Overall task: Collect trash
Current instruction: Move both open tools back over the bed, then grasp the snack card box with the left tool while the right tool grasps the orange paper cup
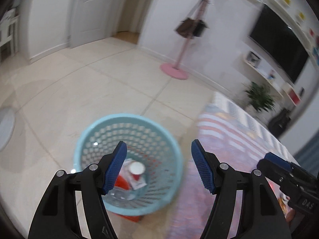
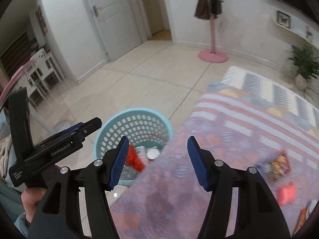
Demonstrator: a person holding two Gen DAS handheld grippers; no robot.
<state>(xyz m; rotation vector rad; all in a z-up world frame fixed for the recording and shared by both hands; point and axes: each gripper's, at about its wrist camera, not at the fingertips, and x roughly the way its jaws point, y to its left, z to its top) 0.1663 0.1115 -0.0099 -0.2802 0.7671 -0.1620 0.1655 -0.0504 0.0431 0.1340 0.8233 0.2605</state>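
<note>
Both views are smeared with motion blur, so I can only partly read what lies in the light blue perforated wastebasket (image 1: 127,159). From the left wrist I make out a paper cup (image 1: 137,168) with a red lower part, some white wrappers under it, a red item (image 1: 121,182) against the wall and something clear at the bottom. The right wrist view shows the wastebasket (image 2: 133,127) too, but the edge of the desk (image 2: 229,139), covered in a striped and patterned cloth, cuts off its right side.

My left tool (image 1: 159,165) hangs above the wastebasket with its blue pads spread wide and nothing between them. My right tool (image 2: 156,161) is just as wide and empty, poised over the desk's near edge beside the wastebasket. In the right wrist view the left tool (image 2: 79,131) appears side-on at the left, with the hand (image 2: 31,201) gripping its handle partly cut off by the frame.

Trash remains on the desk at right: a colourful snack packet (image 2: 277,165), a pink crumpled piece (image 2: 287,193), and another wrapper (image 2: 305,215) clipped by the lens rim. All are too blurred to identify further.

The wastebasket stands on the tiled floor (image 1: 99,83), touching or just beside the desk.
</note>
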